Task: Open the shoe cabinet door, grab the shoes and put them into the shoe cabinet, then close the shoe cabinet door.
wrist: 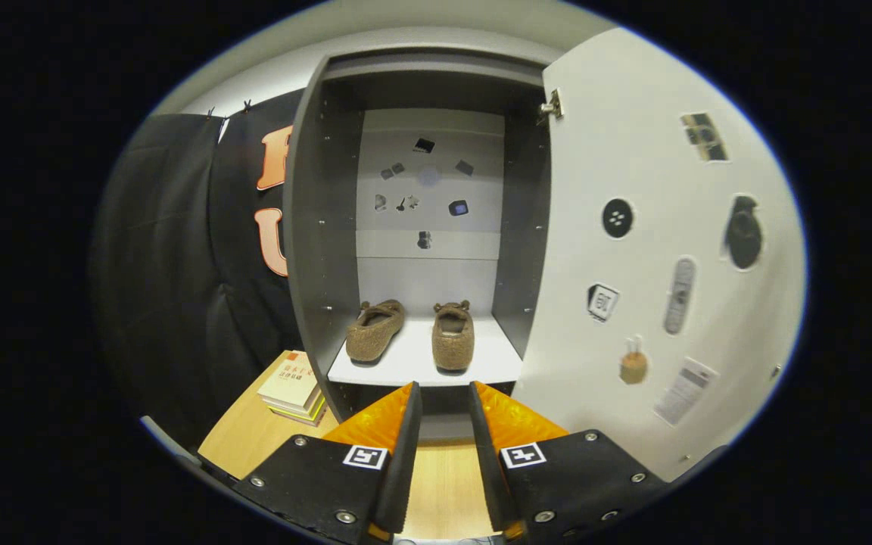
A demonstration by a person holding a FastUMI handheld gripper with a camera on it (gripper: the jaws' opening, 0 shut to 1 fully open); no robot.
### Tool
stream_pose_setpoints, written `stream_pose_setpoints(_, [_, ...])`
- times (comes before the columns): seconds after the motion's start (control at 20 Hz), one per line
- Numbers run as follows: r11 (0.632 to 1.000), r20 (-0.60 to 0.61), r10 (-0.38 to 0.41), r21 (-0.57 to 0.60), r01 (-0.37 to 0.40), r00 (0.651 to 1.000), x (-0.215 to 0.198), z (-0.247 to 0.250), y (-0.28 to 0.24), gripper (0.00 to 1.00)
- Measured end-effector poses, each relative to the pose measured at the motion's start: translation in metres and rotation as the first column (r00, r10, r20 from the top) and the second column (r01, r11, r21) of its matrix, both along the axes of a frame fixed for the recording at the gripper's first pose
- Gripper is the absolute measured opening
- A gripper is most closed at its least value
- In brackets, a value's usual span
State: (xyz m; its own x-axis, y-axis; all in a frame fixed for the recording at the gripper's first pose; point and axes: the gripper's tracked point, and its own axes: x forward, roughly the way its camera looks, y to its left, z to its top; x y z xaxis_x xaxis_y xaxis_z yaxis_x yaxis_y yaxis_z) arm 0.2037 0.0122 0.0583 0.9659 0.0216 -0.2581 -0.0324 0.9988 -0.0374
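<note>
The shoe cabinet point(315, 227) stands in front of me with its door point(648, 250) swung wide to the right. Two brown fuzzy shoes sit side by side on its white shelf point(413, 363): the left shoe point(374, 330) angled, the right shoe point(453, 336) pointing straight in. My gripper point(445, 395) is just short of the shelf's front edge, below the shoes. Its fingers stand apart with nothing between them, so it is open.
A stack of books point(292, 387) lies on the wooden table point(243, 439) left of the cabinet. Stickers and small items dot the inside of the door and the cabinet's back wall point(428, 189). The black cloth wall hangs at the left.
</note>
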Motion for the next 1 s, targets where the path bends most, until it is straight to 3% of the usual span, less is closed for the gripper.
stream_pose_setpoints(0.15, [0.999,0.017,-0.039,0.018,0.039,0.999,-0.057,0.006,-0.019,0.42])
stream_pose_setpoints(0.5, [0.978,0.038,-0.207,0.001,0.207,0.978,-0.157,0.006,-0.104,0.45])
stream_pose_setpoints(0.7, [0.964,0.039,-0.266,0.02,0.265,0.963,-0.181,-0.004,-0.137,0.45])
stream_pose_setpoints(1.0, [0.971,0.04,-0.236,0.053,0.233,0.971,-0.174,-0.009,-0.192,0.46])
